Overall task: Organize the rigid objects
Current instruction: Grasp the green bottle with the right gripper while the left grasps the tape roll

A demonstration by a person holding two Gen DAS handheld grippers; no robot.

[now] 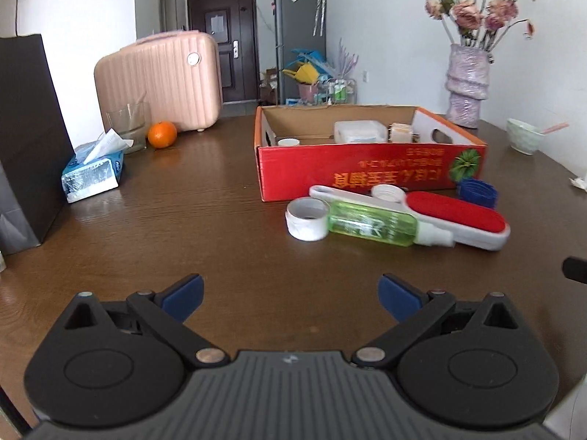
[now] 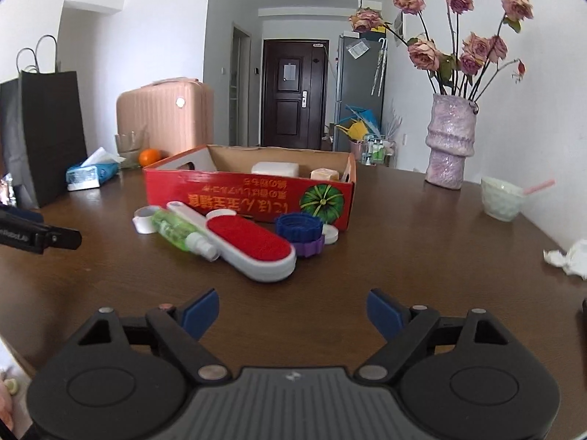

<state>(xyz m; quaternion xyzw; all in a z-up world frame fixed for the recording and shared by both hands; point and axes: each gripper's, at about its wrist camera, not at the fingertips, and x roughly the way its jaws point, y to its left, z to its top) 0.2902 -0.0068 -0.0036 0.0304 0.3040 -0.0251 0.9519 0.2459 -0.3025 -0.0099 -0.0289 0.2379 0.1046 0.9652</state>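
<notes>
A red cardboard box (image 1: 352, 168) (image 2: 234, 194) stands on the brown table and holds a white container (image 1: 359, 131) and small items. In front of it lie a white tape roll (image 1: 307, 219) (image 2: 143, 219), a green spray bottle (image 1: 370, 222) (image 2: 176, 231), a red-and-white lint brush (image 1: 451, 218) (image 2: 249, 244), a blue cap (image 1: 477, 191) (image 2: 299, 227), a purple cap (image 2: 310, 246) and a white lid (image 2: 330, 235). My left gripper (image 1: 291, 295) is open and empty, short of these. My right gripper (image 2: 293, 313) is open and empty, short of the brush.
A black paper bag (image 1: 29, 139), tissue pack (image 1: 93, 172), glass (image 1: 128, 124), orange (image 1: 162, 134) and pink suitcase (image 1: 161, 80) stand at the left. A vase of flowers (image 2: 451, 143), a bowl (image 2: 502, 198) and crumpled tissue (image 2: 568, 255) are at the right.
</notes>
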